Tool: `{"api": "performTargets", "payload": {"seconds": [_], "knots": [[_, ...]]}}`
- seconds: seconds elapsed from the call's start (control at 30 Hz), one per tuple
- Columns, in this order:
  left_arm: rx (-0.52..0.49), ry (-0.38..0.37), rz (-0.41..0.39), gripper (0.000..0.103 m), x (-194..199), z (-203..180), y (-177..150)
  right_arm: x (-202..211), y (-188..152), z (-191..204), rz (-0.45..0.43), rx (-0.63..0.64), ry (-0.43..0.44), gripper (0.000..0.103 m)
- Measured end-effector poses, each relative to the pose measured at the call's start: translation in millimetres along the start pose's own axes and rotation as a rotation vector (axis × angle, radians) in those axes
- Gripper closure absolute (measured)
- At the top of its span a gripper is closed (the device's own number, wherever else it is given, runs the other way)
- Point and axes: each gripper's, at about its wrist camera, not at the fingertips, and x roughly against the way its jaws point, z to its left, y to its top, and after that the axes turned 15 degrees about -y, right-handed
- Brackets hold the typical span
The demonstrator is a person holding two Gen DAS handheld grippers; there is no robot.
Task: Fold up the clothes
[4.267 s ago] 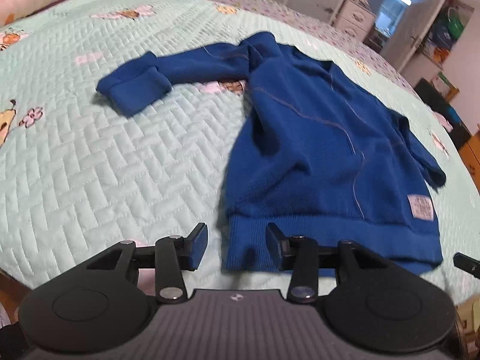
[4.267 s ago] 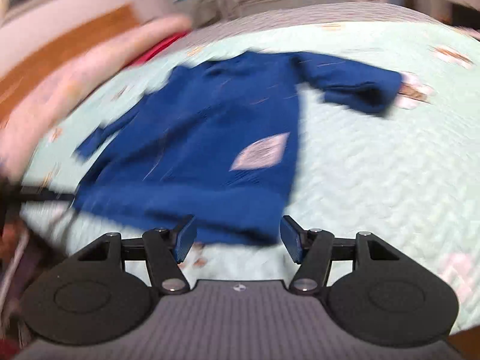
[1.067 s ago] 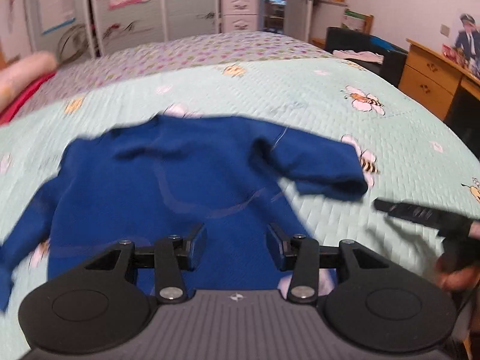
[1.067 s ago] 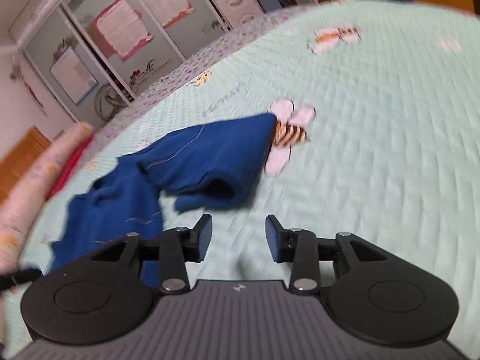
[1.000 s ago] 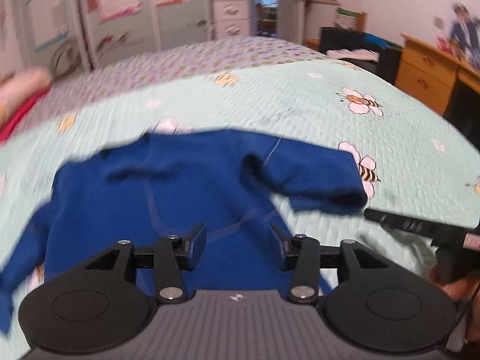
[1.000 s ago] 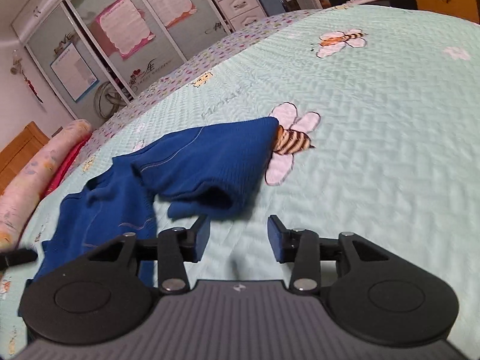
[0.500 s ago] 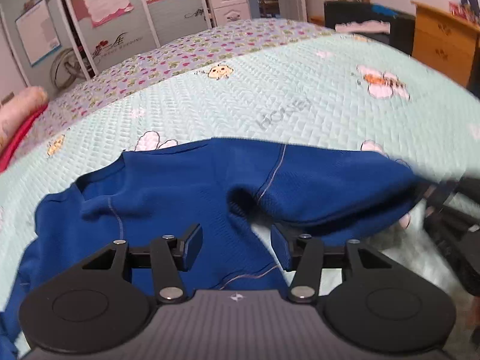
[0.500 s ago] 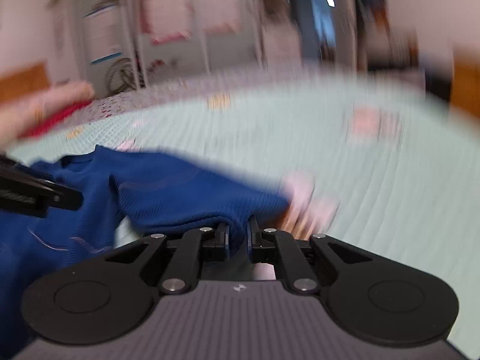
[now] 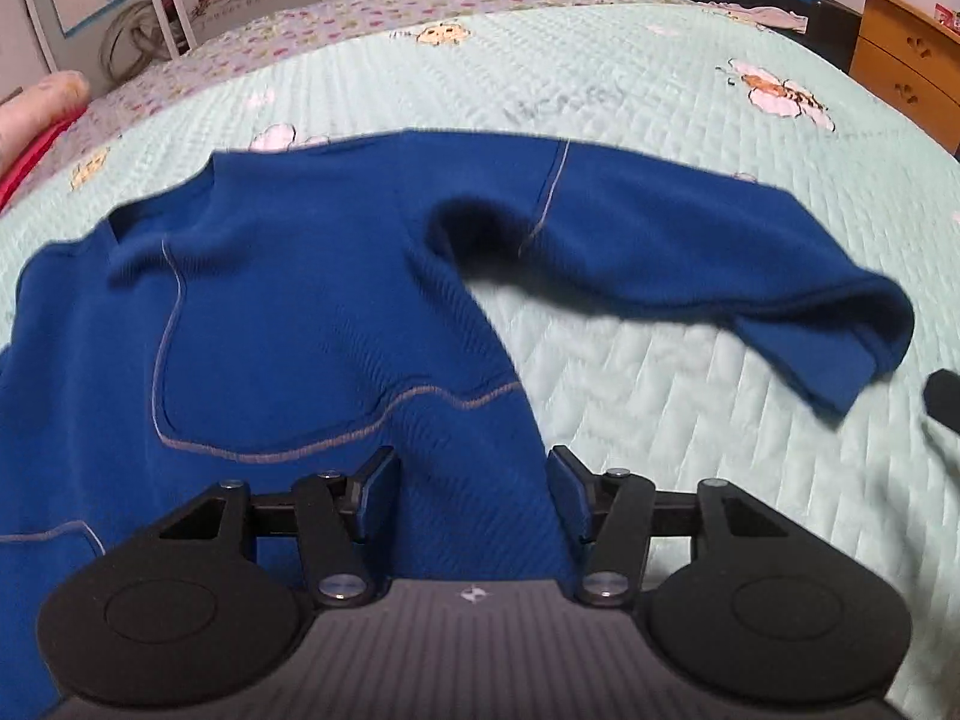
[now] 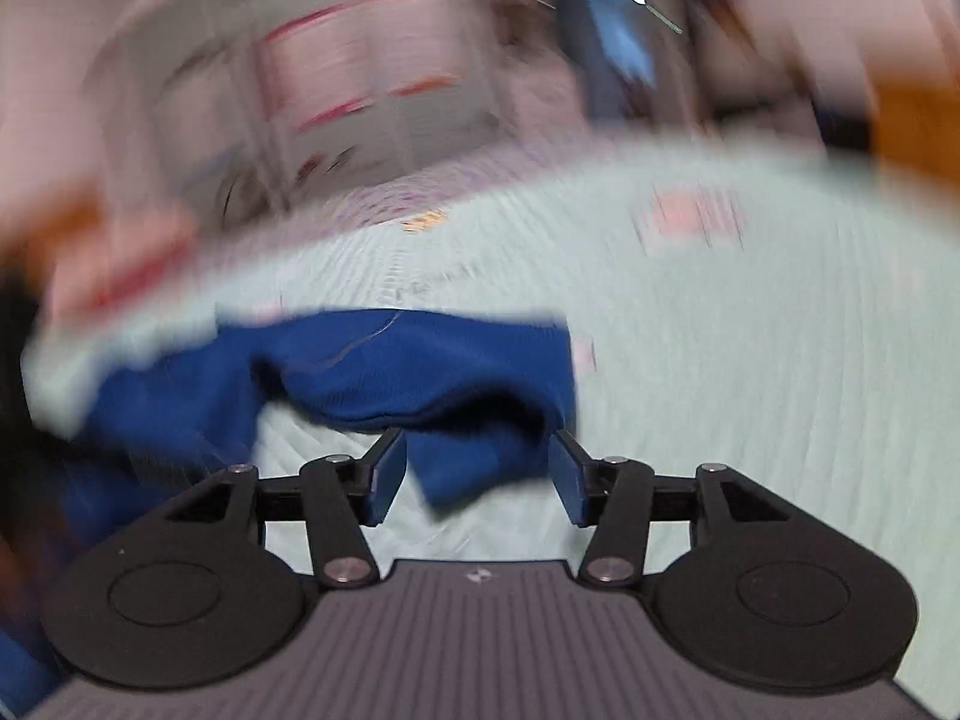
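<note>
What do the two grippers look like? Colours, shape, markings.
The left gripper and right gripper look identical: matte black linkage arms with silver pivot screws, two round black discs, blue finger pads, and a grey ribbed body carrying a small white logo. No cables or sleeves are visible.

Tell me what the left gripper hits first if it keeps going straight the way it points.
Most likely the blue sweater: the left gripper, its jaws opening, points down at its body panel on the quilt. Depth is unclear.

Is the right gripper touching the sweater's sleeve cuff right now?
Apart. In the right wrist view the right gripper is opening, and the sleeve cuff of the blue sweater hangs between the pads with quilt visible on both sides.
</note>
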Motion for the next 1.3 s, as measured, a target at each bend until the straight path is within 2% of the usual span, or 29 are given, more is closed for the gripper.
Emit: {"api": "performTargets", "payload": {"seconds": [0.07, 0.1, 0.23, 0.3, 0.4, 0.47, 0.57, 0.63, 0.8, 0.87, 0.9, 0.93, 1.0, 1.07, 1.1, 1.13, 1.2, 1.23, 1.3], "knots": [[-0.010, 0.009, 0.006, 0.044, -2.3, -2.4, 1.0, -18.8, -2.3, -29.6, 0.146, -0.266, 0.122, 0.050], [-0.015, 0.013, 0.010, 0.044, -3.5, -3.6, 1.7, -28.8, -3.4, -40.1, 0.193, -0.371, 0.149, 0.050], [-0.030, 0.026, 0.021, 0.043, -7.8, -6.5, 0.0, -53.8, -3.1, -61.9, 0.244, -0.706, 0.235, 0.048], [-0.030, 0.029, 0.017, 0.042, -9.2, -7.0, -1.8, -66.6, -5.0, -66.3, 0.273, -0.867, 0.228, 0.046], [-0.027, 0.026, 0.014, 0.042, -9.8, -5.6, -2.7, -79.9, -0.6, -61.5, 0.287, -0.947, 0.187, 0.046], [-0.030, 0.027, 0.013, 0.041, -10.3, -6.1, -3.1, -87.1, 5.2, -54.5, 0.296, -0.940, 0.152, 0.046], [-0.020, 0.023, 0.011, 0.040, -10.3, -4.1, -3.4, -95.2, 20.5, -43.1, 0.283, -0.838, 0.118, 0.046], [-0.011, 0.019, 0.008, 0.038, -10.0, -2.1, -4.0, -95.4, 34.2, -37.8, 0.238, -0.698, 0.060, 0.046], [0.002, 0.012, -0.004, 0.036, -9.3, 0.6, -6.3, -93.5, 58.5, 6.6, 0.034, -0.067, -0.160, 0.047], [0.002, 0.011, -0.010, 0.035, -9.1, 0.5, -7.4, -92.4, 55.4, 26.1, -0.025, 0.168, -0.196, 0.057], [0.001, 0.010, -0.013, 0.035, -8.9, 0.7, -7.8, -89.4, 48.9, 37.5, -0.068, 0.295, -0.211, 0.058], [0.001, 0.008, -0.016, 0.035, -8.7, 1.1, -8.3, -83.1, 38.2, 50.6, -0.131, 0.437, -0.218, 0.058], [0.001, 0.003, -0.020, 0.034, -8.3, 2.1, -8.9, -64.2, 12.0, 72.2, -0.270, 0.722, -0.148, 0.058], [0.001, -0.001, -0.023, 0.032, -8.1, 3.3, -9.6, -45.8, -13.2, 82.4, -0.379, 0.934, -0.053, 0.058], [0.001, -0.004, -0.025, 0.032, -8.2, 4.1, -9.7, -37.3, -23.9, 83.8, -0.405, 1.010, -0.020, 0.057], [0.001, -0.005, -0.027, 0.032, -8.4, 4.6, -10.2, -29.9, -28.6, 82.2, -0.399, 1.030, 0.010, 0.056], [-0.003, -0.004, -0.034, 0.029, -8.5, 4.8, -11.5, -15.8, -30.3, 74.0, -0.354, 0.987, 0.077, 0.055], [-0.004, -0.004, -0.038, 0.029, -8.5, 5.1, -12.2, -10.1, -27.4, 68.3, -0.325, 0.929, 0.099, 0.055], [-0.002, -0.005, -0.044, 0.028, -8.4, 6.0, -12.9, -1.5, -13.5, 53.4, -0.255, 0.735, 0.115, 0.055]]}}
